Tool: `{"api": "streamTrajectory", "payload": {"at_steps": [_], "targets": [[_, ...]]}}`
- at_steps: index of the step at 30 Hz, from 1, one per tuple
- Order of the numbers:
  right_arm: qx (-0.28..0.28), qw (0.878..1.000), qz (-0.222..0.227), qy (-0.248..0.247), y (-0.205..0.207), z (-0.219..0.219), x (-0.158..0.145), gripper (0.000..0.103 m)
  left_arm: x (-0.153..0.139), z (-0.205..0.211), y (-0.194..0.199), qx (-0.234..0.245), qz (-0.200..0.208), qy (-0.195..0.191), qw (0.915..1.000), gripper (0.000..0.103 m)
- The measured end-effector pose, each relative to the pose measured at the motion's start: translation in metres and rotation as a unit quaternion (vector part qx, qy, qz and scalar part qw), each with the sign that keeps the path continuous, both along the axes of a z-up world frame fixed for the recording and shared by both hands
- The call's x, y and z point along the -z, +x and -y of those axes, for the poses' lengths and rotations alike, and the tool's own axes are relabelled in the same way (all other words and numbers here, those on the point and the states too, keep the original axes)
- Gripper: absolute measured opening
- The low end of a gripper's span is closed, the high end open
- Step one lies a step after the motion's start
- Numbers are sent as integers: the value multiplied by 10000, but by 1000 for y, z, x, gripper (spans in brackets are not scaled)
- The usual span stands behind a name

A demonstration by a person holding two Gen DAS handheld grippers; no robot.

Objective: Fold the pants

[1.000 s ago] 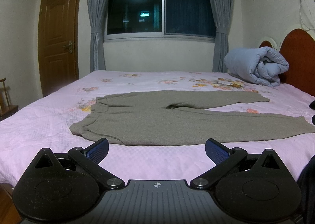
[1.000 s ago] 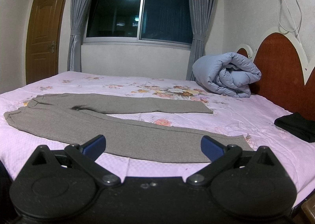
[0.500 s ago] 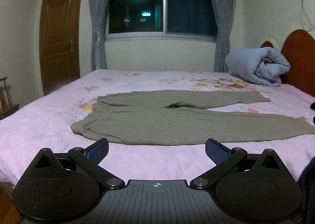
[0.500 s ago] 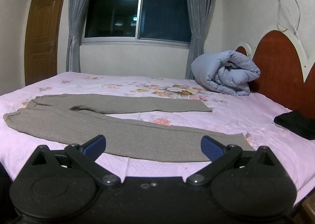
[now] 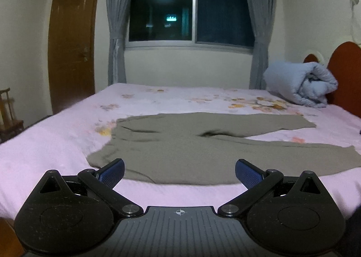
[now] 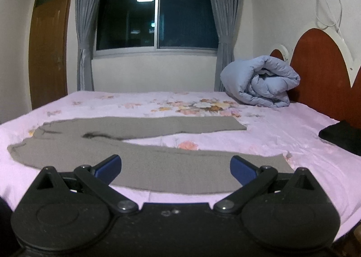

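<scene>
Hand-held grippers (image 5: 179,172) (image 6: 175,167) gape over flat grey pants (image 5: 180,146)

Pants (image 5: 180,146): grey-brown, knit-looking fabric, spread flat on pink floral bed (image 5: 56,135), unfolded. Waist end at left, legs run rightward toward headboard side. Legs splayed in narrow V, strip of sheet showing between them. Far leg (image 6: 171,124) lies straight, hem cut square. Near leg (image 6: 180,166) angles toward bed's near edge, hem close to right side. Small pucker at crotch (image 6: 92,136). Slight wrinkles near waistband; rest smooth.
</scene>
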State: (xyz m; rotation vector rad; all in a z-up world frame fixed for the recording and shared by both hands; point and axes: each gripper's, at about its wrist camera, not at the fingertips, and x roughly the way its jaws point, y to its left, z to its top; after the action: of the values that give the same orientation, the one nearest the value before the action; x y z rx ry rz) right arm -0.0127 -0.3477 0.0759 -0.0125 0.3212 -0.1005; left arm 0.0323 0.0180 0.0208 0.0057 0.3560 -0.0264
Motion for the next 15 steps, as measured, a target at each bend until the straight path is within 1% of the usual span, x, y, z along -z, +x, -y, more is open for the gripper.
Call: {"api": "streamTrajectory", "payload": {"at_steps": [4,7,9,12,15], "targets": [[-152,9998,108,67,25,-1,-16,97,-18,-23,34,-210,-8,67,9998,103],[-282,9993,239,35,47,-5,-33,97,-31,-46,61,-289,-68,-44,9996,103],[-338,9989,322,35,61,-7,-44,97,-37,-55,78,-319,-113,38,9994,103],[-394,9982,438,106,87,-9,-58,97,-40,-64,107,-288,-170,275,9991,103],[-392,9984,400,97,110,-11,-63,97,-37,-77,141,-161,-292,260,9991,103]]}}
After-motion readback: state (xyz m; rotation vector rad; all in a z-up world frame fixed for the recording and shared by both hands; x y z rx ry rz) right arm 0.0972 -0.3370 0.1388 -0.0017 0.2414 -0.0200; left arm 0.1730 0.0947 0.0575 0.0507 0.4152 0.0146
